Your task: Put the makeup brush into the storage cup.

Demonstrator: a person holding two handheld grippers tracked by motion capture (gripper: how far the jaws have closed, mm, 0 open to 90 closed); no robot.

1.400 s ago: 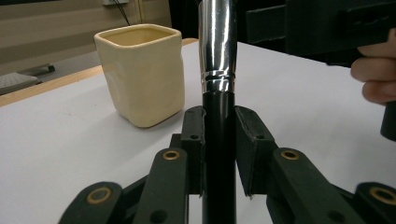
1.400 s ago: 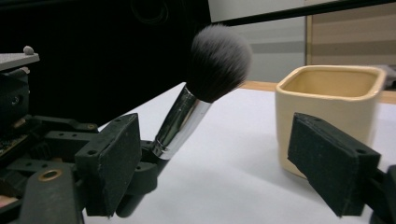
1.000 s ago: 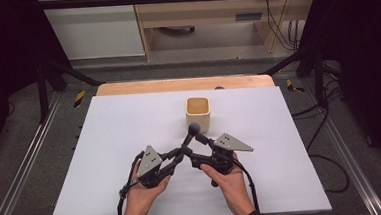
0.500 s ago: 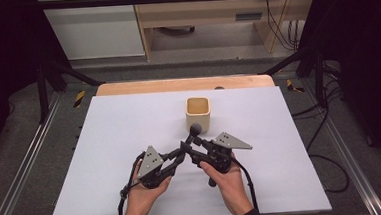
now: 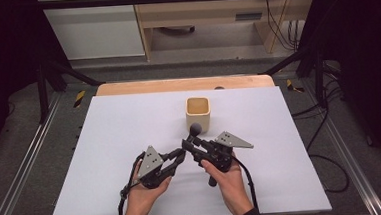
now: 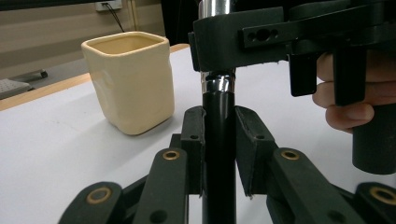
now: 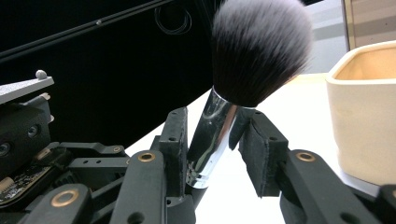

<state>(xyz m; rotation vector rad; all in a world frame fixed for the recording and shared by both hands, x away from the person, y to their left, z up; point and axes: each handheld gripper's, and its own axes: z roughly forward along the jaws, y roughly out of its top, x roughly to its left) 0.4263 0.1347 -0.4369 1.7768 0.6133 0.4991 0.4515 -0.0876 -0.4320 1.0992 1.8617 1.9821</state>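
Observation:
A makeup brush (image 5: 195, 128) with a dark fluffy head (image 7: 259, 46), silver ferrule and black handle (image 6: 218, 116) stands nearly upright between my two grippers, in front of a cream square cup (image 5: 198, 113). My left gripper (image 5: 183, 154) is shut on the black handle, as the left gripper view (image 6: 219, 140) shows. Higher up, my right gripper (image 5: 186, 143) has just been closing its jaws on the ferrule. In the right gripper view (image 7: 212, 140) both pads lie against the tilted ferrule. The cup (image 6: 128, 79) stands open-topped just behind the brush.
A white board (image 5: 105, 142) covers the table, with a wooden edge (image 5: 184, 84) at its far side. Metal rails (image 5: 26, 162) run along both sides. Cables (image 5: 326, 154) lie on the floor to the right.
The right gripper's jaws have drawn in around the brush's ferrule. Both hands and the cup stay where they were.

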